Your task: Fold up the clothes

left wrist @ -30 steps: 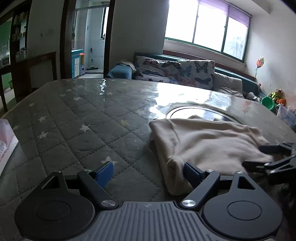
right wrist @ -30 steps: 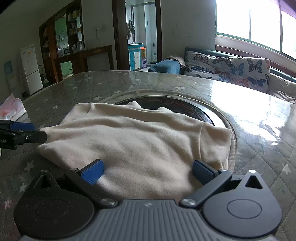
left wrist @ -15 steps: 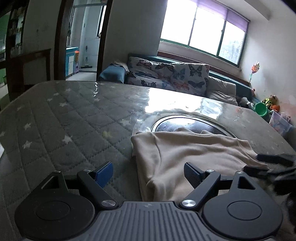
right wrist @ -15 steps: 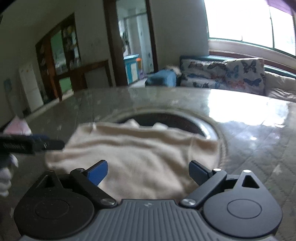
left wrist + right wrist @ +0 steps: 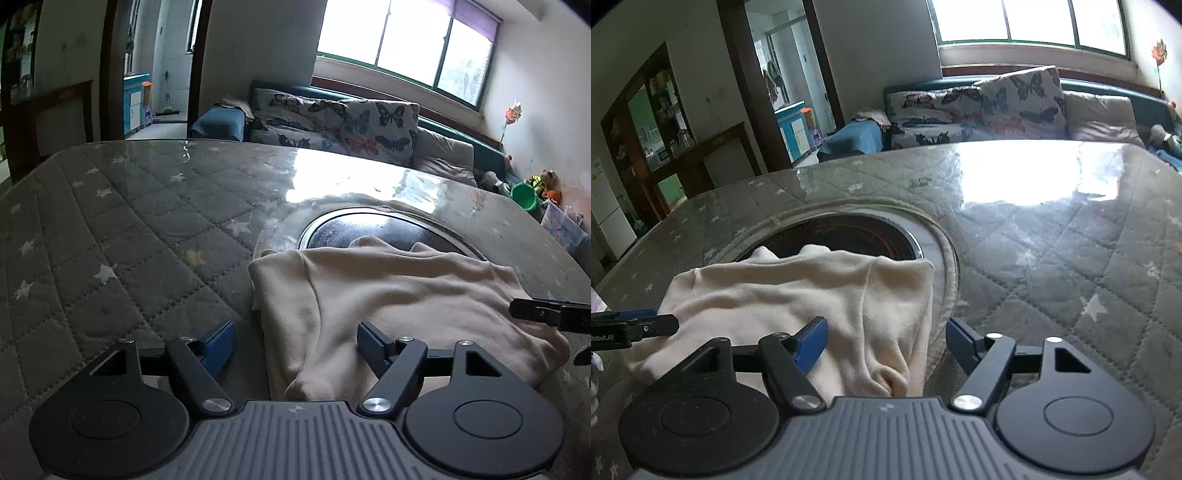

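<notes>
A cream garment (image 5: pixel 399 295) lies folded on the grey quilted table, its far edge over a round dark inset. My left gripper (image 5: pixel 295 345) is open, its jaws straddling the garment's near left corner. In the right wrist view the same garment (image 5: pixel 798 299) lies low and left, and my right gripper (image 5: pixel 884 343) is open with its jaws either side of the garment's near right corner. Each gripper's tip shows in the other's view: the right one (image 5: pixel 550 314) at the right edge, the left one (image 5: pixel 631 328) at the left edge.
The round table (image 5: pixel 110 229) has a star-patterned quilted cover under clear plastic, with a round dark glass inset (image 5: pixel 373 230) at its middle. A butterfly-print sofa (image 5: pixel 332 122) stands beyond the far edge. A pink-white bag (image 5: pixel 596 302) sits at the left edge.
Both grippers have swung outward to the garment's near corners: the left now over its left corner, the right over its right corner. The garment has not visibly moved on the table.
</notes>
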`<action>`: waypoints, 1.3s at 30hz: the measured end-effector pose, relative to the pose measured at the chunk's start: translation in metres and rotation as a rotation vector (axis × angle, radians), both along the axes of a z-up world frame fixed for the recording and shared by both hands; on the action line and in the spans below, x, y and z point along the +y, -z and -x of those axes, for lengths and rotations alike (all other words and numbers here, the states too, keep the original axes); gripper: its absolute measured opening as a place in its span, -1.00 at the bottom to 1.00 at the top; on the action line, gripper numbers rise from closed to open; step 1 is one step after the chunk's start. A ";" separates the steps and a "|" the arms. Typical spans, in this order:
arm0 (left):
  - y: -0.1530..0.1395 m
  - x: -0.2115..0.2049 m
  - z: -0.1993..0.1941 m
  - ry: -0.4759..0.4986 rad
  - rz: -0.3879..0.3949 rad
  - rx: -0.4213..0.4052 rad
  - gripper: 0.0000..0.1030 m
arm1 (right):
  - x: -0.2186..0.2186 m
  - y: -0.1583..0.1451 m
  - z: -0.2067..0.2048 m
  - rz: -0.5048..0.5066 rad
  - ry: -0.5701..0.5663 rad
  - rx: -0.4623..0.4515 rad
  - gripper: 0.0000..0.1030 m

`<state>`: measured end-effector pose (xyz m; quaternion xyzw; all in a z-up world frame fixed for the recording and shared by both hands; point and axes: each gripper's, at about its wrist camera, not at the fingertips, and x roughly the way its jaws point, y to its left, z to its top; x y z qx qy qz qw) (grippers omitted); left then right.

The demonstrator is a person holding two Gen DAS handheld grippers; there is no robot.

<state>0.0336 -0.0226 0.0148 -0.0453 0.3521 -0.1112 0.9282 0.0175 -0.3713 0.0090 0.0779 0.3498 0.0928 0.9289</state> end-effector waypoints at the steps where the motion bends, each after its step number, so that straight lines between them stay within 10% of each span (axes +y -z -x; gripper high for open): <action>1: 0.000 0.000 -0.001 0.001 0.001 0.000 0.46 | 0.000 0.001 -0.002 0.003 -0.001 -0.002 0.40; 8: 0.003 -0.011 -0.004 0.031 -0.010 -0.011 0.28 | 0.018 0.004 -0.003 0.024 -0.019 0.007 0.17; 16: 0.002 -0.011 -0.011 0.037 0.062 0.016 -0.39 | 0.004 -0.002 0.002 -0.064 0.033 0.007 -0.71; 23: -0.002 -0.011 -0.009 0.015 0.051 0.020 -0.37 | 0.006 -0.002 0.006 -0.040 0.028 -0.013 -0.69; 31: -0.001 -0.023 -0.002 0.022 -0.068 -0.021 -0.08 | 0.007 0.001 0.004 0.016 0.061 -0.038 -0.12; 37: 0.001 -0.023 -0.006 0.059 -0.041 -0.011 -0.07 | 0.019 0.006 0.005 -0.002 0.015 -0.026 -0.34; 39: 0.001 -0.019 -0.009 0.060 -0.014 -0.004 -0.45 | 0.020 0.005 0.005 -0.012 0.019 -0.020 -0.50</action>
